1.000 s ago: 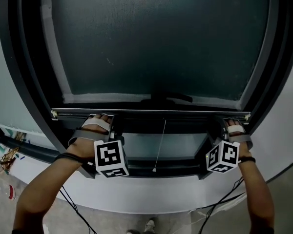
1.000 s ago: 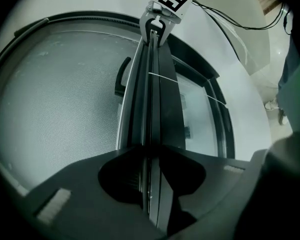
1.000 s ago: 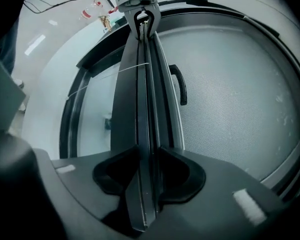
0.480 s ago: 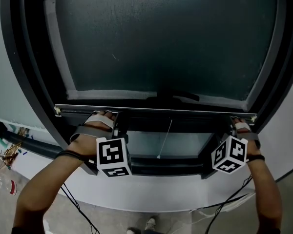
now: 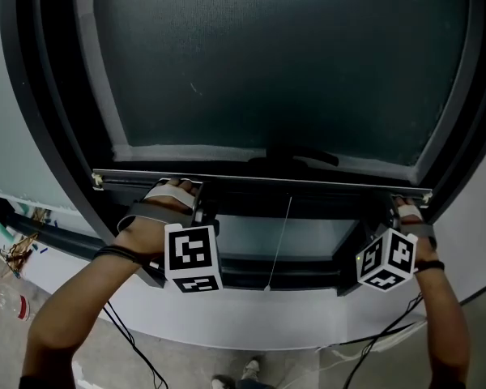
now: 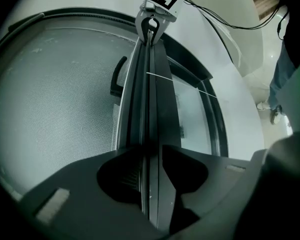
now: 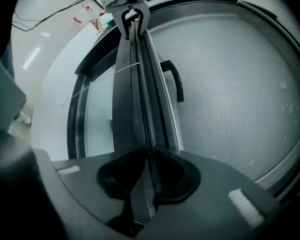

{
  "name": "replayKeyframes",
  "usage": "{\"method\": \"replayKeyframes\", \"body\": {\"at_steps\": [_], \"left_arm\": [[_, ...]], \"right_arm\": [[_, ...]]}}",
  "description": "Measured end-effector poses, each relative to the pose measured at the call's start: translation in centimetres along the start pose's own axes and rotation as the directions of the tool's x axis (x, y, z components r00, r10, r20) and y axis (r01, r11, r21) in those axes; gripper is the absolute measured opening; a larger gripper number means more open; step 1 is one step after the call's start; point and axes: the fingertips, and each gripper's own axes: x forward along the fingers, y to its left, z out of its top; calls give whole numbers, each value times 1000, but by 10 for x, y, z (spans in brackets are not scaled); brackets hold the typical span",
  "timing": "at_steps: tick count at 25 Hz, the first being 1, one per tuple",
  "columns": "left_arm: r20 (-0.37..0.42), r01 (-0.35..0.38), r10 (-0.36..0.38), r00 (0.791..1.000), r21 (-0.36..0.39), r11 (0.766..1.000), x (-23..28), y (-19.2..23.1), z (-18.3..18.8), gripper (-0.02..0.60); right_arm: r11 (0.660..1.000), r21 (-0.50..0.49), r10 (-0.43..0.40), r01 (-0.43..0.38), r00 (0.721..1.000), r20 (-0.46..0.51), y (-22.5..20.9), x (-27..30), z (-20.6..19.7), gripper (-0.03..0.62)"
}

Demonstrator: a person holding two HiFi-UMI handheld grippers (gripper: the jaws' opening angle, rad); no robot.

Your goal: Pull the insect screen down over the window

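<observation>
Head view: screen bar (image 5: 308, 183) runs across the middle of the frame, with the mesh (image 5: 283, 63) filling the window above it. A strip of bare glass (image 5: 251, 235) shows between the bar and the lower frame (image 5: 267, 278), and the cord (image 5: 282, 233) hangs across it. Left gripper (image 5: 202, 199) is at the bar's left end, right gripper (image 5: 398, 209) at its right end. Against the handle (image 5: 296, 156) the bar sits about where it did a second ago, so there is little travel in that time. The right cube is now further toward the right edge of the frame. Left gripper view: the bar (image 6: 147, 109) passes straight between the jaws at lower centre. The jaws are opening and the pads look just off the bar, no longer squeezing it. The other gripper (image 6: 150, 26) is visible at the far end, top of frame. Right gripper view: the jaws have narrowed since a second ago and are now clamped on the bar's thin edge (image 7: 140, 94) at lower centre. Mesh is to the right, glass to the left. Judgement: the grip has passed to the right side while the left lets go, probably to re-grip. The screen is mostly down, but the last strip is uncovered. A pull from one end alone could tilt the bar in its tracks.
</observation>
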Motion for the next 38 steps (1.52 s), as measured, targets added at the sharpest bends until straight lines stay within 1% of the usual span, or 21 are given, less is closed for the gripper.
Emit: {"method": "replayKeyframes", "body": {"at_steps": [2, 3, 4, 5, 6, 7, 8, 9, 10, 13, 16, 20, 26, 28, 31, 34, 38], "left_arm": [[0, 17, -17, 1000, 2, 1000, -1, -4, 0, 152], [2, 28, -28, 1000, 1, 1000, -2, -5, 0, 170], [4, 38, -38, 999, -3, 999, -3, -5, 1, 184], [6, 46, -46, 999, -9, 999, -3, -4, 1, 187], [7, 52, -52, 999, -12, 999, -4, -3, 2, 189], [6, 55, -55, 998, -10, 998, -6, -1, 1, 178], [6, 56, -56, 998, -6, 998, -7, -1, 0, 173], [8, 55, -55, 998, -3, 998, -9, -1, 0, 173], [12, 55, -55, 998, -5, 998, -10, -1, 0, 175], [15, 54, -54, 998, -15, 998, -12, 0, -2, 173], [13, 56, -56, 998, -13, 998, -12, -1, -3, 172], [7, 30, -30, 1000, -2, 1000, -7, -4, -5, 172], [6, -9, 9, 1000, 15, 1000, 0, -3, -8, 166], [12, -3, 3, 1000, 0, 1000, 0, -3, -8, 166], [1, -6, 6, 1000, 8, 1000, 0, -5, -8, 155], [-4, -24, 24, 1000, 19, 1000, -2, -9, -9, 175], [-10, -22, 22, 1000, 24, 999, -1, -5, -11, 156]], "right_arm": [[1000, -7, 1, -1, 1000, -4, 1, 0, 0, 60], [1000, -15, 22, -22, 1000, -5, 3, -1, -1, 60], [998, -25, 61, -61, 998, -13, 8, -2, -1, 63], [994, -37, 106, -107, 994, -29, 16, -3, -2, 146], [989, -49, 135, -137, 990, -48, 22, -3, -2, 301], [989, -60, 134, -137, 989, -59, 23, -2, -2, 327], [991, -63, 114, -118, 992, -58, 20, -3, -1, 291], [994, -56, 96, -98, 994, -49, 16, -4, 0, 208], [995, -48, 87, -89, 995, -41, 12, -6, 1, 177], [995, -34, 96, -97, 995, -41, 11, -8, 4, 198], [995, -25, 95, -97, 994, -51, 13, -8, 5, 187], [998, -30, 59, -61, 997, -58, 16, -2, 6, 187], [999, -36, -25, 22, 996, -90, 18, 8, 6, 189], [999, -23, -43, 41, 995, -88, 17, 9, 6, 190], [999, -10, -45, 44, 994, -97, 19, 9, 7, 189], [999, -8, -53, 53, 993, -105, 21, 6, 8, 195], [999, -14, -53, 52, 992, -117, 21, 9, 9, 183]]}}
